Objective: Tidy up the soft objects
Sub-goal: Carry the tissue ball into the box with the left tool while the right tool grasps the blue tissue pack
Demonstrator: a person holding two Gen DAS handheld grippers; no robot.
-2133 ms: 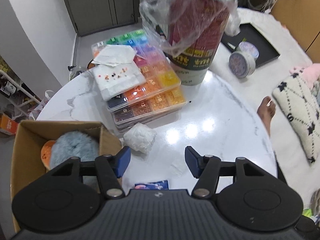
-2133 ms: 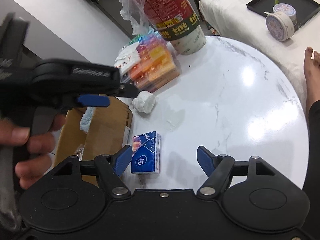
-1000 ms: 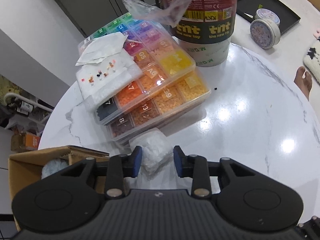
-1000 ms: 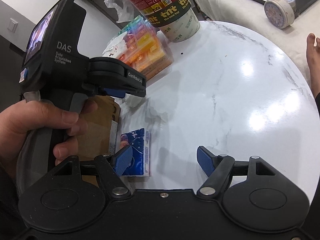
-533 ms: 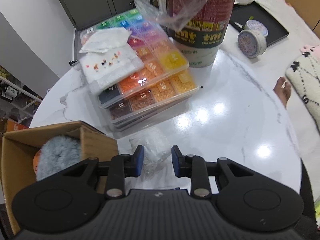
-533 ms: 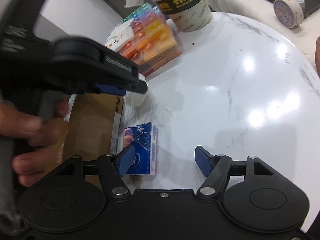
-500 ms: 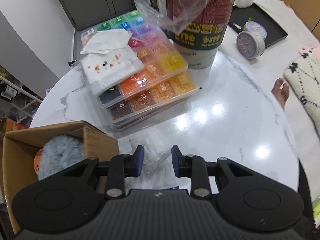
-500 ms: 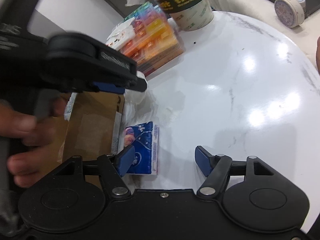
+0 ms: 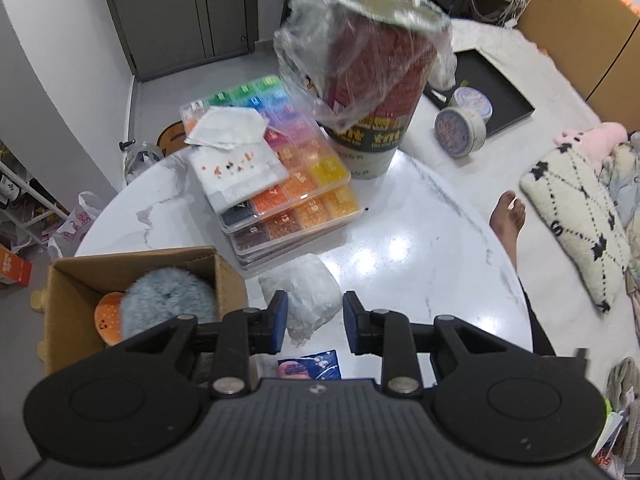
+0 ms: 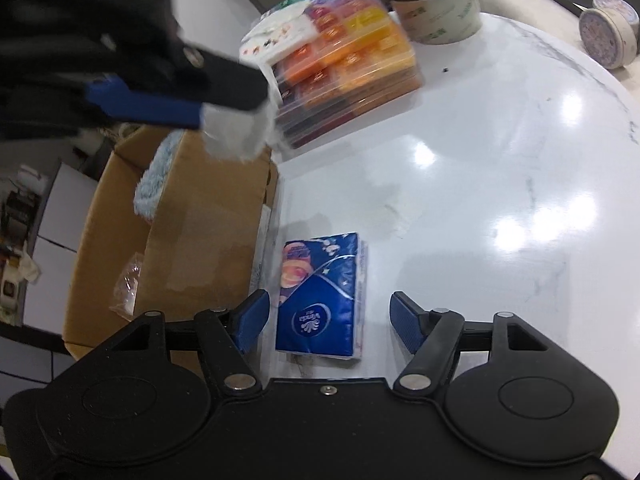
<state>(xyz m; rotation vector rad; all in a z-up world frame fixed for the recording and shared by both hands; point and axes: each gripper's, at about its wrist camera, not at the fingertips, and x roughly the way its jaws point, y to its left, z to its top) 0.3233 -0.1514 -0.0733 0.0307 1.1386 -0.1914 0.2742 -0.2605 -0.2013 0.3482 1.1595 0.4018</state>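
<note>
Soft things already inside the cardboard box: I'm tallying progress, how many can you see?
2: a fluffy grey-blue plush filling the box's middle, and a small orange burger-shaped plush tucked against its left side. More may lie hidden underneath.

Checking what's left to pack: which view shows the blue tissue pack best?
The right wrist view: the blue tissue pack lies whole on the white table, beside the cardboard box, between the right gripper's open fingers. The left wrist view shows only its top edge above the gripper body.
</note>
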